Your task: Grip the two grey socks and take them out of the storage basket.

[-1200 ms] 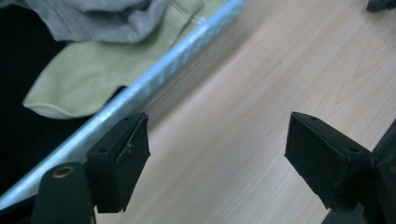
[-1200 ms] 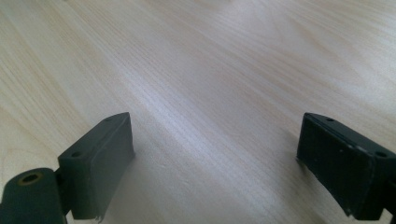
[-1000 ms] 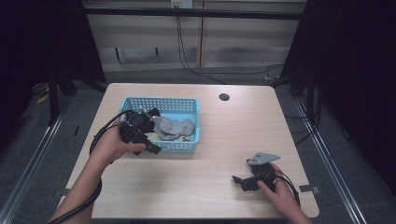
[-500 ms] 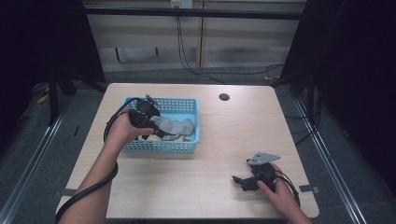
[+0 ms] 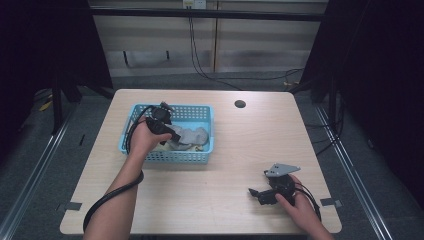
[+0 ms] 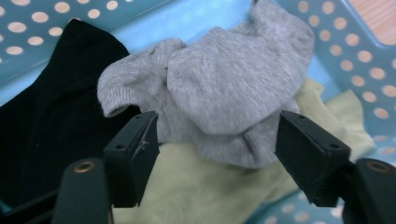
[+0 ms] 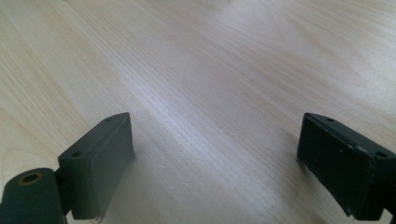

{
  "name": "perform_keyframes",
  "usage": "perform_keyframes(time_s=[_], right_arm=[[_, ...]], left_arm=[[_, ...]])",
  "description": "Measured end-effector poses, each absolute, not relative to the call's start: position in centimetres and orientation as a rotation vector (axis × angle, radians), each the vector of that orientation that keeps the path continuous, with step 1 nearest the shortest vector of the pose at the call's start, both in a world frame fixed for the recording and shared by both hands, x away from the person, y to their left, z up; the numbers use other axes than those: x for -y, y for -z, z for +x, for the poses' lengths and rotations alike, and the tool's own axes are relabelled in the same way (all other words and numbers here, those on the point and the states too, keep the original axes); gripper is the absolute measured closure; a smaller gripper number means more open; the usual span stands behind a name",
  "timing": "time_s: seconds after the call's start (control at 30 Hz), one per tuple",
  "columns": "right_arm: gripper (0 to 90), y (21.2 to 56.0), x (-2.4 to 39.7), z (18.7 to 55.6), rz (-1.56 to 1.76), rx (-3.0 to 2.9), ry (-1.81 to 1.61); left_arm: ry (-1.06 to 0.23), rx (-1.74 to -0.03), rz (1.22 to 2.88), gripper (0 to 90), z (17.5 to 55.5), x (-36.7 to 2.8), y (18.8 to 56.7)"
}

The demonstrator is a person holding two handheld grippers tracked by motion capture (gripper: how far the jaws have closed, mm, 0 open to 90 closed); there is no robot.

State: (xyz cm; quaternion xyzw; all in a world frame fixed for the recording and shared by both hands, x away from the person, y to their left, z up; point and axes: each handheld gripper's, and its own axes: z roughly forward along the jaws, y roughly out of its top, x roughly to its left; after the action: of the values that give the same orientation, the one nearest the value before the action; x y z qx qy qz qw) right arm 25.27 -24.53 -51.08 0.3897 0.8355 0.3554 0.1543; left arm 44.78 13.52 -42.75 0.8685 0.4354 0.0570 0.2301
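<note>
High view: blue basket (image 5: 202, 135) on table (image 5: 230, 165), far-left part. Left gripper (image 5: 167, 131) inside the basket, over the grey sock (image 5: 192, 135). Right gripper (image 5: 257, 193) well apart from basket, near side, low over bare wood.

Left gripper view: adds basket contents. Grey sock (image 6: 224, 88) bunched, ribbed knit, cuff curled; lies atop pale green cloth (image 6: 187, 191), black cloth (image 6: 51, 116) beside it. Jaws have just been closing, sock's lower fold betw. them, pads not yet pressing, so released.

Right gripper view: jaws spread wide, nothing betw. them; table wood grain underneath.
</note>
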Motion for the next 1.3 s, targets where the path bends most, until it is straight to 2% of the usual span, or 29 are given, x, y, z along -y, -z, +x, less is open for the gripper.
perform_keyframes(time_s=[0.2, 0.3, 0.37, 0.43, 0.47, 0.5, 0.73, 0.87, 0.93, 0.97, 1.0, 1.03, 1.07, 1.17, 1.23, 1.3], right_arm=[[10.2, 51.1, 24.5, 25.3, 1.117, -2.395, -1.02], [10.2, 51.1, 24.5, 25.3, 1.116, -2.395, -1.022], [10.2, 51.1, 24.5, 25.3, 1.116, -2.395, -1.023], [10.2, 51.1, 24.5, 25.3, 1.116, -2.395, -1.023], [10.2, 51.1, 24.5, 25.3, 1.116, -2.395, -1.023], [10.2, 51.1, 24.5, 25.3, 1.117, -2.395, -1.02], [10.2, 51.1, 24.5, 25.3, 1.116, -2.395, -1.023], [10.2, 51.1, 24.5, 25.3, 1.119, -2.396, -1.024], [10.1, 51.1, 24.5, 25.3, 1.124, -2.395, -1.023], [10.1, 51.1, 24.5, 25.3, 1.123, -2.396, -1.023], [10.1, 51.1, 24.5, 25.3, 1.122, -2.396, -1.023], [10.1, 51.1, 24.5, 25.3, 1.123, -2.395, -1.023], [10.1, 51.1, 24.5, 25.3, 1.124, -2.395, -1.023], [10.1, 51.1, 24.5, 25.3, 1.121, -2.396, -1.023], [10.1, 51.1, 24.5, 25.3, 1.124, -2.395, -1.024], [10.1, 51.1, 24.5, 25.3, 1.125, -2.396, -1.024]], left_arm=[[-0.143, -1.231, 2.367, 41.5, 45.6, -13.3, 44.0], [-0.123, -1.231, 2.391, 56.4, 45.8, -13.0, 44.3], [-0.093, -1.252, 2.414, 73.5, 45.8, -12.7, 44.2], [-0.079, -1.246, 2.422, 85.1, 45.8, -12.7, 43.9], [-0.079, -1.246, 2.422, 89.5, 45.8, -12.7, 43.9], [-0.083, -1.262, 2.42, 90.0, 45.6, -12.8, 43.4], [-0.097, -1.28, 2.412, 90.0, 45.1, -14.9, 41.1], [-0.056, -1.292, 2.391, 89.4, 44.9, -15.9, 40.5], [-0.039, -1.298, 2.361, 68.8, 45.0, -15.7, 41.0], [-0.049, -1.3, 2.345, 68.8, 45.1, -15.4, 41.5], [-0.05, -1.301, 2.348, 60.3, 45.2, -15.2, 41.9], [-0.045, -1.296, 2.337, 55.5, 45.4, -14.8, 42.4], [-0.032, -1.321, 2.305, 45.9, 45.6, -14.3, 43.2], [-0.019, -1.346, 2.317, 38.5, 46.1, -13.6, 44.3], [-0.024, -1.358, 2.321, 37.7, 46.4, -13.3, 44.9], [-0.031, -1.371, 2.348, 40.6, 46.7, -13.0, 45.3]])
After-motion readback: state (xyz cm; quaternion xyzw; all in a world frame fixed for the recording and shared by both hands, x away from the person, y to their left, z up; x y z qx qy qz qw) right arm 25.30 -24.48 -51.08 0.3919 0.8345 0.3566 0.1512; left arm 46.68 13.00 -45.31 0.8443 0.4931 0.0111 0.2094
